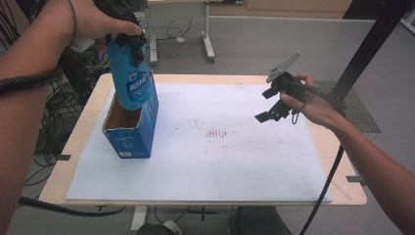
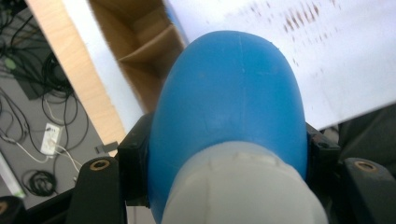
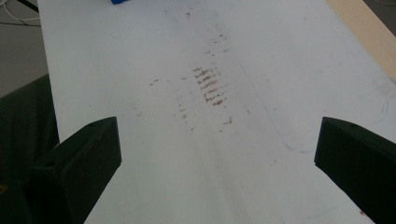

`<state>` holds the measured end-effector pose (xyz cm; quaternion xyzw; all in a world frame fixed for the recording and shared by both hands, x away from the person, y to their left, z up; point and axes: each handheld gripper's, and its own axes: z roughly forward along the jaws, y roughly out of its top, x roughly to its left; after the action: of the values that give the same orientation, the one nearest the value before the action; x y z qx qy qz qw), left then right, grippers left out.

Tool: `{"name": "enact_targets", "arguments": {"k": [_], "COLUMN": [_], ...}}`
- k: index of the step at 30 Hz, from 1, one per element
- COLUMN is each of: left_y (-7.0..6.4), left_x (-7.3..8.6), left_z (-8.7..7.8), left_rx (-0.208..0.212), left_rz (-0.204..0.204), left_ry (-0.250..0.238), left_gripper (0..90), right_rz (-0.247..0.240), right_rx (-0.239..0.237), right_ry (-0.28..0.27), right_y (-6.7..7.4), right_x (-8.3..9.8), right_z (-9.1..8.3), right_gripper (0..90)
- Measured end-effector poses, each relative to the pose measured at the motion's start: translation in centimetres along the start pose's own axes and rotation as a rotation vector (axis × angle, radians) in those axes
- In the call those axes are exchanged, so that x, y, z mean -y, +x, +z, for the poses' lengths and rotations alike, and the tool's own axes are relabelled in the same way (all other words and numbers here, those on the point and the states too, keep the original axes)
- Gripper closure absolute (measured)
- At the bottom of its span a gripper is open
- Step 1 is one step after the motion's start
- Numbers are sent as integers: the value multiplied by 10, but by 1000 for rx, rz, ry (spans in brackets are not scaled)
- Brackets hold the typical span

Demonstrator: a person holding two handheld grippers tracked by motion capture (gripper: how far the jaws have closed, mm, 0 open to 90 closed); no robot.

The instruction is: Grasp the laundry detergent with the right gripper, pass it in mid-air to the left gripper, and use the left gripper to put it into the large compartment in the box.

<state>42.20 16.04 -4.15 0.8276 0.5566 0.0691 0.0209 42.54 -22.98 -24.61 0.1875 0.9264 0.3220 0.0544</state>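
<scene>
Left gripper (image 1: 128, 39) high at 11 o'clock in the high view, left hand (image 1: 90, 22) wrapped over it, forearm running down the 9 o'clock edge. Jaws point down, clamped on a blue bottle (image 2: 229, 107); pads press both its sides in the left gripper view. Right gripper (image 1: 269, 105) at 2 o'clock, held in right hand (image 1: 313, 105), forearm coming from 4 o'clock. Its jaws gape wide, nothing between them, tilted down toward 8 o'clock.
</scene>
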Motion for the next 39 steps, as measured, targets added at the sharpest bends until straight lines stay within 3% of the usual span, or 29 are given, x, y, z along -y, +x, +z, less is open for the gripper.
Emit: {"name": "enact_targets", "arguments": {"k": [11, 20, 30, 39], "left_y": [29, 46, 59, 64], "left_x": [-2, -4, -3, -2], "left_z": [-4, 4, 18, 28], "left_rx": [-46, -12, -11, -15], "left_rz": [-202, -337, -409, -433], "left_ry": [1, -4, 3, 7], "left_gripper": [368, 368, 368, 368], "right_rz": [12, 15, 8, 7], "right_rx": [35, 43, 48, 44], "right_ry": [33, 37, 44, 51], "right_y": [-2, -2, -3, -3], "right_x": [1, -2, -5, -6], "right_z": [-13, -19, -17, -15], "right_gripper": [6, 6, 6, 6]}}
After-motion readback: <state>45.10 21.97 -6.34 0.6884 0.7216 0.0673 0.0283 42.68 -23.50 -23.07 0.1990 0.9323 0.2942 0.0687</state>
